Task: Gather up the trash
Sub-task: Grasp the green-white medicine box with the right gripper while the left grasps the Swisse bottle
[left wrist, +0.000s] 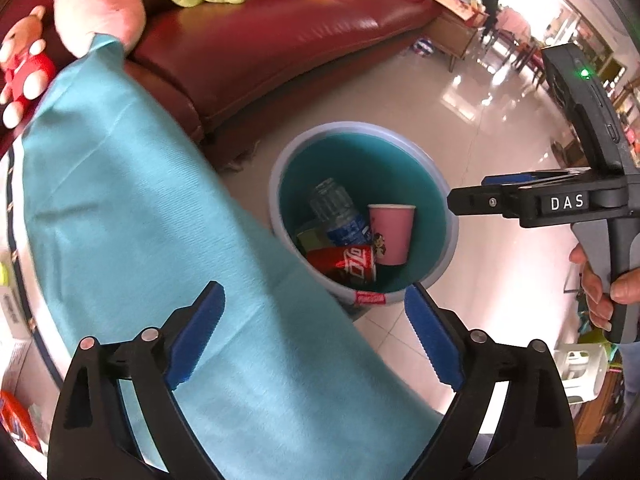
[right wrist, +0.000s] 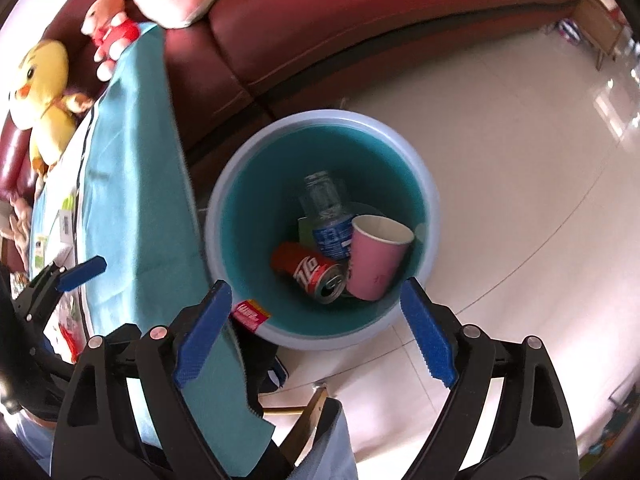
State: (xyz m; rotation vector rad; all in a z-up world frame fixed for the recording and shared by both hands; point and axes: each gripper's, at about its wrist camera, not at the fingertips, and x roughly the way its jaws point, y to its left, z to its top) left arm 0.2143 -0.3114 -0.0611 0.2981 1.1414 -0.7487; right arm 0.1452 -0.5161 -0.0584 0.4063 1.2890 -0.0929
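Both my claws are spread wide with nothing between the fingers. My right claw (right wrist: 316, 332) hangs over the near rim of the bin (right wrist: 236, 184), which fills the centre of its frame; my left claw (left wrist: 314, 336) is off to the side, above the teal cloth (left wrist: 132, 216) of the table, with the bin up and right of it. In the left view my right claw (left wrist: 476, 196) shows at centre right, edge on, its tips at the bin's rim.

The trash lies in the bin's bottom: a red can (right wrist: 310, 272) on its side, long axis running upper left to lower right, open end toward me; a pink cup (right wrist: 376, 256) leaning at the right, mouth up; a clear bottle (right wrist: 326, 216) pointing away toward the upper frame.

A small red wrapper (right wrist: 252, 314) sits at the bin's near rim, just beside my right claw's left finger. I cannot tell if it rests on the rim or hangs outside. If anything remains to bin, I judge that is it, and my right claw is nearer.
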